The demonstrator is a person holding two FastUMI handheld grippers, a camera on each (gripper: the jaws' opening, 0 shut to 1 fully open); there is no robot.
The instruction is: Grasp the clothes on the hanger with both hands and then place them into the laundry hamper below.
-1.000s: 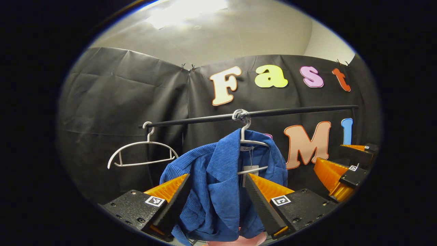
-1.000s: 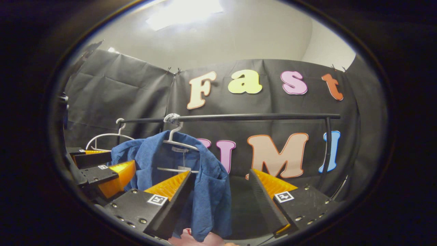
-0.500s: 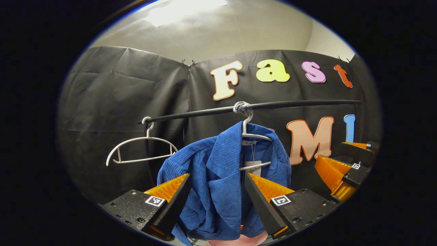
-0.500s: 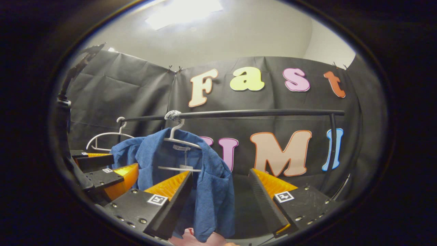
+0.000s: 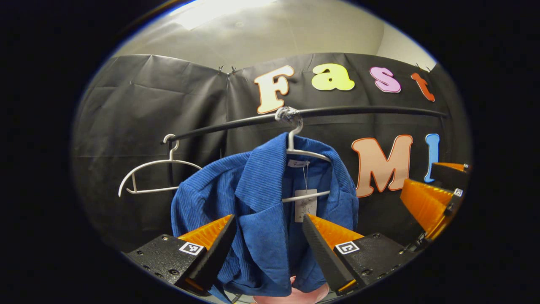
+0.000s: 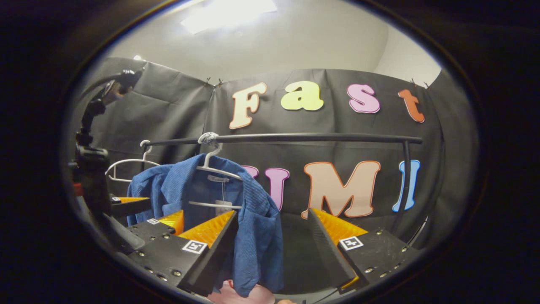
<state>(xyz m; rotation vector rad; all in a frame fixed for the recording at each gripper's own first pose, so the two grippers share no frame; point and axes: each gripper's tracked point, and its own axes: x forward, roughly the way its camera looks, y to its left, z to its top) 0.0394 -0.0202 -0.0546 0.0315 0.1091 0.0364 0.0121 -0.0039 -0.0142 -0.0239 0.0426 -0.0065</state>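
A blue corduroy jacket [image 5: 261, 202] hangs on a white hanger [image 5: 303, 154] from a black rail [image 5: 371, 112], with a paper tag at its neck. In the left gripper view my left gripper [image 5: 269, 217] is open, and the jacket's front panel shows between its spread fingers. My right gripper [image 5: 436, 185] shows at the right edge, beside the jacket. In the right gripper view my right gripper [image 6: 272, 212] is open, the jacket [image 6: 257, 228] by its left finger. The left gripper [image 6: 147, 210] stands further left. A pink hamper rim [image 5: 291, 296] peeks out below.
An empty white hanger [image 5: 156, 173] hangs at the rail's left end. The rail's upright post [image 6: 405, 177] stands at the right. A dark stand with a device on top [image 6: 90, 139] rises at the left edge of the right gripper view.
Both grippers have moved closer to the jacket, which looks larger now. The rail sits higher in the left gripper view. Both grippers stay open.
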